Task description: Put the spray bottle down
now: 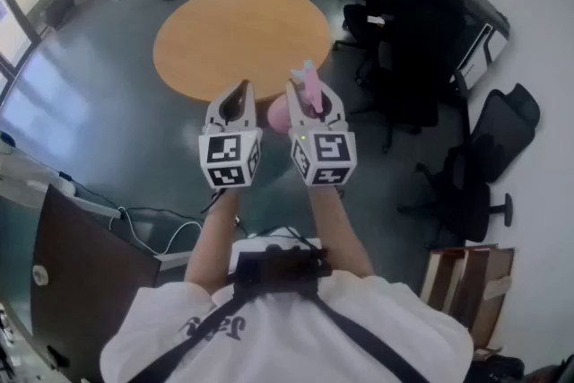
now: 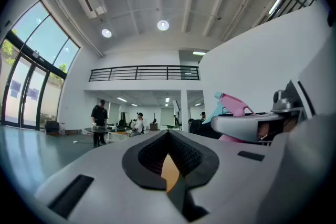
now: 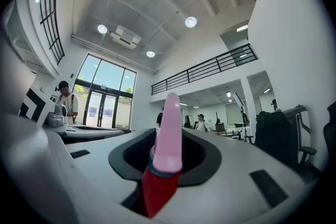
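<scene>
The pink spray bottle [image 1: 309, 85] stands upright between the jaws of my right gripper [image 1: 312, 96], which is shut on its neck. Its rounded pink body [image 1: 279, 115] hangs below the jaws, over the floor just short of the round wooden table [image 1: 240, 36]. In the right gripper view the bottle's pink top [image 3: 169, 134] rises between the jaws. The left gripper view shows its pink trigger head with a teal nozzle [image 2: 234, 105] off to the right. My left gripper [image 1: 237, 96] is held level beside the right one, its jaws shut [image 2: 168, 136] with nothing in them.
Black office chairs [image 1: 421, 40] and another chair [image 1: 489, 161] stand to the right. A dark desk edge with cables [image 1: 85, 269] is at the lower left. Several people [image 2: 100, 120] are far across the hall. Wooden boards [image 1: 466, 278] lean at the lower right.
</scene>
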A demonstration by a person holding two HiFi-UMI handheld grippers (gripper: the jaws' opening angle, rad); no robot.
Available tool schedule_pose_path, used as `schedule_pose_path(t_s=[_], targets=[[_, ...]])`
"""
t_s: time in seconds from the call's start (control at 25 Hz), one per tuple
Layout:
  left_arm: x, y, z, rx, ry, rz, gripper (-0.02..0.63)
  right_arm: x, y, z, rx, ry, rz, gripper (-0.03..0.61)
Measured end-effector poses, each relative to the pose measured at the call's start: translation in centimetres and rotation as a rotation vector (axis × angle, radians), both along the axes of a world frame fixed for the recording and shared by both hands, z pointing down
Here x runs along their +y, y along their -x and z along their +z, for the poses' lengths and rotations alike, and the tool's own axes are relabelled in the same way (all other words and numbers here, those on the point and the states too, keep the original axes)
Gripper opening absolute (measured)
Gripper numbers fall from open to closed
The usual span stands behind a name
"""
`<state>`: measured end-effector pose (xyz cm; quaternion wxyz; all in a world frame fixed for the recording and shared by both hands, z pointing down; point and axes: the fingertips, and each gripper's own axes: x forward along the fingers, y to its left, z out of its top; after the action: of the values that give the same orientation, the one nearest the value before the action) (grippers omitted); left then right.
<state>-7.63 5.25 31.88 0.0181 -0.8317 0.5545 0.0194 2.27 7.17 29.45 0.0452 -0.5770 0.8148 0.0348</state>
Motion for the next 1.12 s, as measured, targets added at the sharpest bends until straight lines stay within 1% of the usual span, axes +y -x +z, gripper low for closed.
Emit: schedule_pose_path(t_s=[0.36, 0.6, 0.72, 0.84, 1.0, 1.04, 1.12], targets=[[-0.3, 3.1, 0.2, 0.036, 0.006, -0.004, 0.012, 0.0, 2.5, -0.2, 0.001, -0.009, 0.015, 0.124], [-0.3, 4.7, 0.6, 0.052, 0.006, 0.025, 0.012, -0.1, 4.0, 0.3, -0.028, 0.004, 0.030, 0.126], [-0.2, 5.2, 1.2, 0.067, 0.026, 0.060, 0.012, 0.4, 5.3, 0.8, -0.021, -0.001, 0.027, 0.126], [-0.2, 4.9, 2.2, 0.081, 0.054, 0.103, 0.012, 0.7, 6.2, 1.9, -0.003, 0.020, 0.027, 0.126], [-0.2, 3.2, 2.8, 0.096, 0.075, 0.208, 0.012, -0.1, 5.9, 2.4, -0.003, 0.041, 0.047, 0.126], [-0.4, 3.0, 2.7, 0.101, 0.071, 0.220, 0.012, -0.5, 5.7, 2.3, -0.002, 0.037, 0.049, 0.126], [-1.1, 3.1, 2.8, 0.103, 0.065, 0.214, 0.012, -1.5, 5.7, 2.4, 0.003, 0.036, 0.042, 0.126]])
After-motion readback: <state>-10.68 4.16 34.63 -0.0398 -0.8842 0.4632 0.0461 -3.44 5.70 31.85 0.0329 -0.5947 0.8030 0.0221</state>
